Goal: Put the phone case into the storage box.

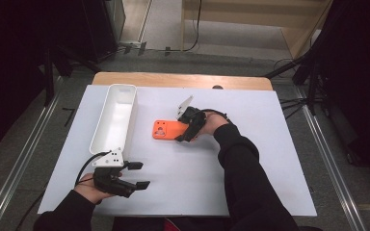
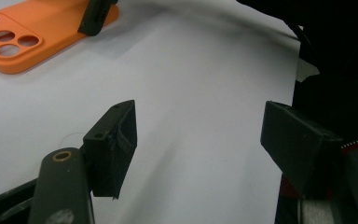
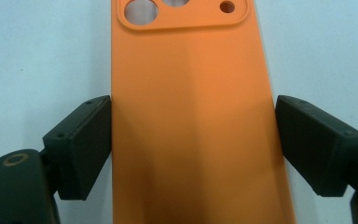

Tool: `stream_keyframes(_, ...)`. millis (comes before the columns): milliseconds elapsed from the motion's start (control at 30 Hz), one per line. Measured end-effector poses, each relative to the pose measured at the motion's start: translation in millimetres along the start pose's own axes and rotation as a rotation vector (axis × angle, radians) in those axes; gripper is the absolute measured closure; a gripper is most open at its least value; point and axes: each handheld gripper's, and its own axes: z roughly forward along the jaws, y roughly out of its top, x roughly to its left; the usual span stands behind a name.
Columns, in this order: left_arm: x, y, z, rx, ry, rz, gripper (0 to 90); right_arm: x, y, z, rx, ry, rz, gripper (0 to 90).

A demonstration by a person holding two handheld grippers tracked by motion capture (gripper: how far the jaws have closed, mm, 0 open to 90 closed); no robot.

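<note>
orange phone case [image 3: 193, 116] being straddled at frame centre by right tongs [image 1: 187, 129], pads touching or nearly | long axis running up-frame | left tongs [image 1: 134, 175] being held released, lower left

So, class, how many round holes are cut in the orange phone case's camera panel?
3, all in the raised panel at one end of the orange phone case: two large holes side by side and a smaller one toward the corner. Nothing covers the panel in the left gripper view.
</note>
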Motion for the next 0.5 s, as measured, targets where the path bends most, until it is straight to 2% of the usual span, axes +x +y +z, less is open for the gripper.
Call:
stream_keyframes(200,-0.2,0.0,0.1,-0.002,0.000,0.000,27.4,-0.7,3.0,-0.8,0.028,0.008,0.004,13.6)
stream_keyframes(333,0.3,0.0,0.1,0.001,-0.001,0.002,27.4,-3.0,4.6,-0.7,0.027,0.012,0.005,13.6)
stream_keyframes(367,0.4,-0.1,0.1,0.002,0.000,0.002,27.4,-1.9,4.9,-1.3,0.033,0.020,0.034,13.6)
stream_keyframes(433,0.5,-0.2,0.2,0.002,0.002,-0.002,27.4,-4.1,4.7,-1.4,0.025,0.027,0.034,13.7)
stream_keyframes(500,0.7,-0.2,-0.2,-0.002,0.002,-0.006,27.4,-5.6,4.4,-2.9,0.027,0.038,0.069,13.7)
